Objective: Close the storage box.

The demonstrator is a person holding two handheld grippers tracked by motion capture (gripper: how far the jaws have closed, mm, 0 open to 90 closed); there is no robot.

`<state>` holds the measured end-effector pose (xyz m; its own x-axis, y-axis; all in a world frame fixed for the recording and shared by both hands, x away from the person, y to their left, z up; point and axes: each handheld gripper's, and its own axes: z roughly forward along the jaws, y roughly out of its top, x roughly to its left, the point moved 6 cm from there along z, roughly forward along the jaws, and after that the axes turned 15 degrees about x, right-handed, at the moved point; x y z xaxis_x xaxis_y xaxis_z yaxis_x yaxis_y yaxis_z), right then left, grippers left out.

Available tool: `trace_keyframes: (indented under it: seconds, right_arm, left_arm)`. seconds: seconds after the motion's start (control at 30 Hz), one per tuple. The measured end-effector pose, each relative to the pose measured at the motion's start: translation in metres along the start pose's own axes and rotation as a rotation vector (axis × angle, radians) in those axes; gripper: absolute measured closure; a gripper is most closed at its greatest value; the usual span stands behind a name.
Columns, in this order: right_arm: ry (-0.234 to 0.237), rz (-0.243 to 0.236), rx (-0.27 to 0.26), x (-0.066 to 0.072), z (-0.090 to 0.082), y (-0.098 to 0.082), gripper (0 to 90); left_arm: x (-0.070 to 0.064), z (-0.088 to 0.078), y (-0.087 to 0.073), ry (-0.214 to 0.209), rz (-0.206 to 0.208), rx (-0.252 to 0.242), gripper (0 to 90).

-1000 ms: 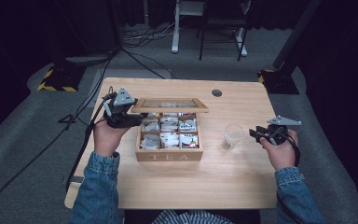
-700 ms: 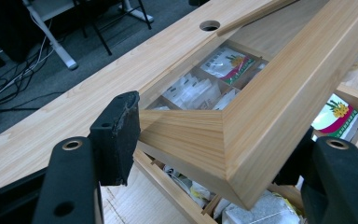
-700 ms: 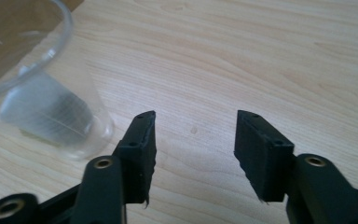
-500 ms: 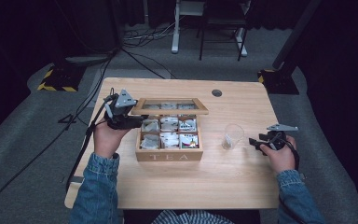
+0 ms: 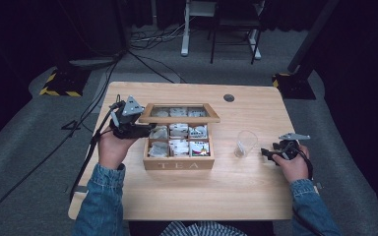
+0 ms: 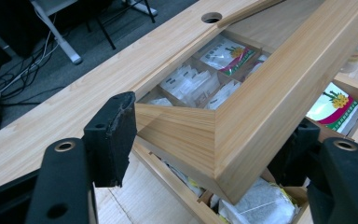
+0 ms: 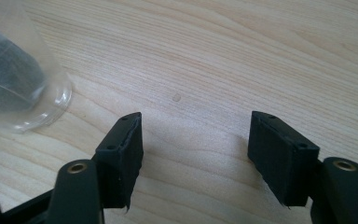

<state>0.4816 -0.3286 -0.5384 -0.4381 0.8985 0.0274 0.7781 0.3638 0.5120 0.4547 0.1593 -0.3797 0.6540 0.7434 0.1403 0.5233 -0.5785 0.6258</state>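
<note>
A wooden tea box (image 5: pixel 178 160) sits in the middle of the table (image 5: pixel 236 196). The word TEA is on its front. Inside are small squares full of tea bags (image 5: pixel 179 146). Some packets are white and some have a yellow flower on them.

The lid (image 5: pixel 179 113) of the box is up. It is a wooden frame with a clear window, and it leans over the back of the box.

The left gripper (image 5: pixel 142 129) is at the left corner of the lid. In the left gripper view, the lid's corner (image 6: pixel 223 140) sits between the two black jaws. The left pad (image 6: pixel 114 135) is right at the wood, and the other jaw sits low behind the frame on the far side. These jaws have just been opening a bit wider. I cannot tell if the pads press on the lid now.

The right gripper (image 5: pixel 270 153) is on the right side of the table, low, near the wood. Its jaws are open with nothing between them, and they have just been opening. Bare table shows between the pads (image 7: pixel 121 154).

A clear cup (image 5: pixel 245 143) stands between the box and the right gripper. It is just beside the right gripper but not touching it. Something dark and soft-looking is inside the cup (image 7: pixel 14 79).
</note>
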Motion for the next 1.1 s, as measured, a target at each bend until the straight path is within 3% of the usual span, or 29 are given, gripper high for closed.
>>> trace_keyframes:
  seconds: [0.1, 0.3, 1.1]
  right_arm:
    - [-0.001, 0.003, -0.005, 0.0, 0.001, 0.001, 36.1]
    - [-0.005, 0.006, -0.01, 0.0, 0.002, 0.002, 35.8]
    - [0.006, -0.013, -0.045, 0.004, 0.01, 0.011, 33.2]
  left_arm:
    - [0.001, 0.001, -0.002, 0.042, -0.024, 0.035, 33.6]
    - [-0.003, 0.003, -0.007, -0.012, -0.045, 0.055, 34.5]
    - [-0.022, 0.008, -0.042, -0.094, -0.06, 0.171, 34.2]
